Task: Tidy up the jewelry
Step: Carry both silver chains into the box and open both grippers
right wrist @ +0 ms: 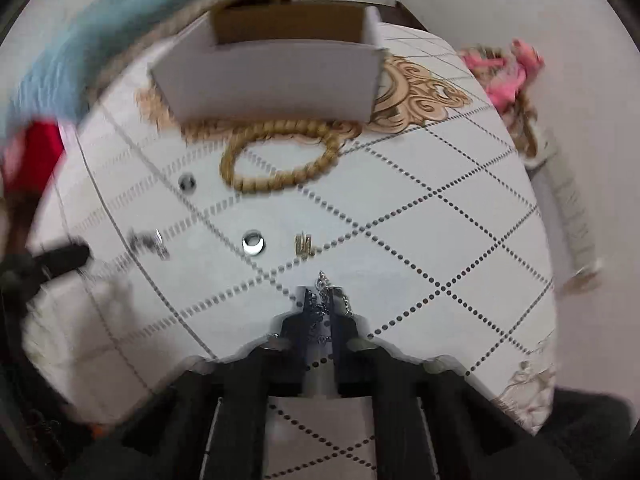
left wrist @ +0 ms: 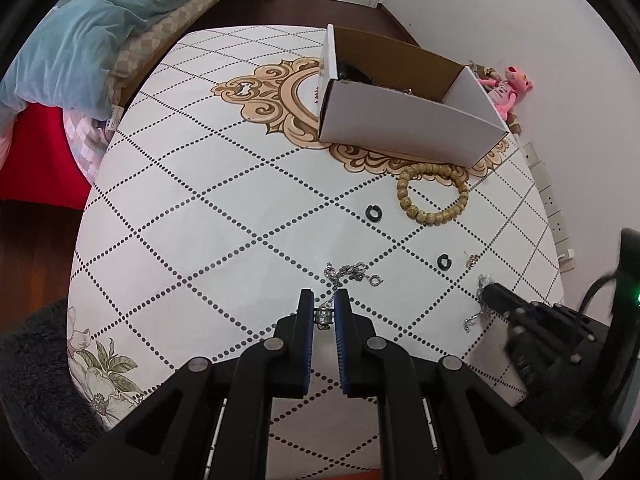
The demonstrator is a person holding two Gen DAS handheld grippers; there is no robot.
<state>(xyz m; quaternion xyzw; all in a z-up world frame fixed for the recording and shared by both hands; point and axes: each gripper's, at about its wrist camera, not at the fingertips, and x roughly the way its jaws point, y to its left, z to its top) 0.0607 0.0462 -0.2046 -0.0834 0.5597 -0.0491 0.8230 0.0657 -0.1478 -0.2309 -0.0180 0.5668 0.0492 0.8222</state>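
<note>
patterned tablecloth [left wrist: 240,208] beside bed [left wrist: 92,32]

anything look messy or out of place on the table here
Yes. Jewelry lies scattered outside the cardboard box: a wooden bead bracelet beside it, two black rings, a tangled silver chain. The right gripper pinches another bunched chain.
</note>
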